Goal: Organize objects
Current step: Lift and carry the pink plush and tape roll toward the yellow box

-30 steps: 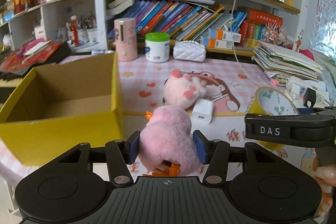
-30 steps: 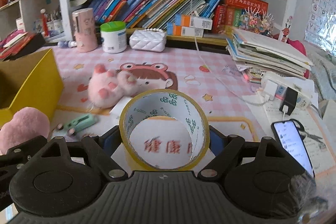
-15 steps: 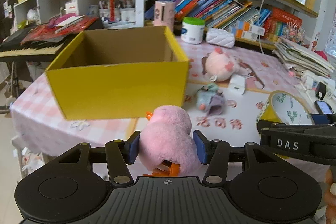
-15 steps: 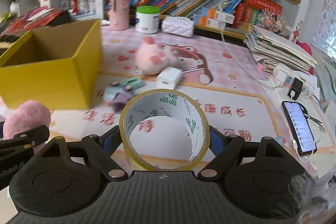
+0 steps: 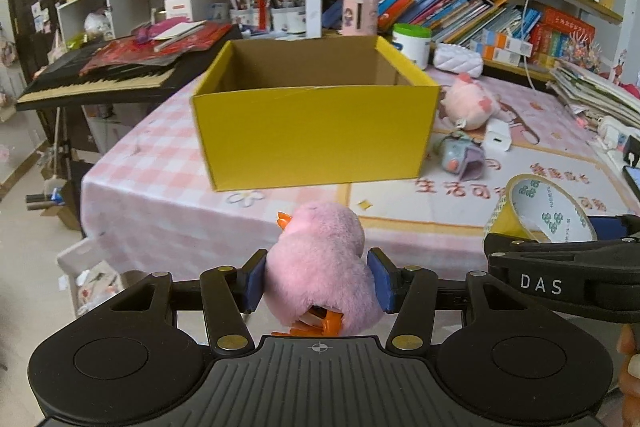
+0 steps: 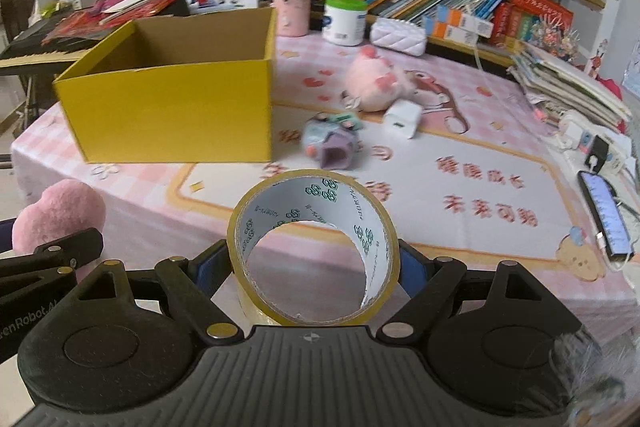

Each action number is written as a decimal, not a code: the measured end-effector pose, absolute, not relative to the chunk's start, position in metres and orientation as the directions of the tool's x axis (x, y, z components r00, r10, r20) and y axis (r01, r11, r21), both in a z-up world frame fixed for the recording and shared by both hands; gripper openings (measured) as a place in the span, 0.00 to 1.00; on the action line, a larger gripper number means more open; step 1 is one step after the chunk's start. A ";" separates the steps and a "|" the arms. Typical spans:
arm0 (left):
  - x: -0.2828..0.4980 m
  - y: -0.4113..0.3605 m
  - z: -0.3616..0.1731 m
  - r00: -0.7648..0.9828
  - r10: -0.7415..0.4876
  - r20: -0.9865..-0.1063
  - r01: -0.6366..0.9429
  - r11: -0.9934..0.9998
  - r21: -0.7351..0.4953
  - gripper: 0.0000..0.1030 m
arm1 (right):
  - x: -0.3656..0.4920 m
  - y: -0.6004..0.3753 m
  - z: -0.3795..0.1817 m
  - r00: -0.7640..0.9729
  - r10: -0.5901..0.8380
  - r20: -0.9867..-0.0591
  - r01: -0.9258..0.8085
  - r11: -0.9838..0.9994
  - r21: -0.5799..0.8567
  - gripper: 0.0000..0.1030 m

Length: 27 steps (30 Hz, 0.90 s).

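Hiding plush's (image 5: pixel 320 267) flanks: tool (image 5: pixel 316 285) pads.

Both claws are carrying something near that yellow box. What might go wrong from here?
The left gripper squeezes a soft pink plush that may slip out. The right gripper pinches a tape roll only at its rim, so it could twist free. Both hang in front of the table edge, not over the yellow box, so anything dropped may hit the floor.

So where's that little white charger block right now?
The white charger block lies on the pink tablecloth, right of the yellow box, just below the pink plush toy in the right wrist view.
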<state>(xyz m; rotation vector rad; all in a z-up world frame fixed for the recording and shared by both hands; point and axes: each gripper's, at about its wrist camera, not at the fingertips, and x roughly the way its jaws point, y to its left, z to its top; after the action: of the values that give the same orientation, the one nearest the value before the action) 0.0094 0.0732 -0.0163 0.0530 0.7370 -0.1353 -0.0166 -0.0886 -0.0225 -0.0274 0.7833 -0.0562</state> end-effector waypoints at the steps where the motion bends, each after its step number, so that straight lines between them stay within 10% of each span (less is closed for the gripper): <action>1: 0.008 0.078 -0.016 0.735 -0.098 -0.671 0.137 0.991 0.006 0.50 | -0.018 -0.084 -0.022 0.708 -0.052 -0.705 0.035 0.999 -0.038 0.81; 27: 0.004 0.130 0.001 0.802 -0.057 -0.595 0.071 0.997 0.001 0.50 | -0.012 -0.028 -0.005 0.753 0.065 -0.655 -0.103 0.994 -0.019 0.81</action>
<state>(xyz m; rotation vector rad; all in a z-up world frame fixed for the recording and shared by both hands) 0.0038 0.1300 0.0014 0.0236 0.6364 -0.0685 -0.0117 -0.0275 -0.0054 -0.0552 0.7127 0.0920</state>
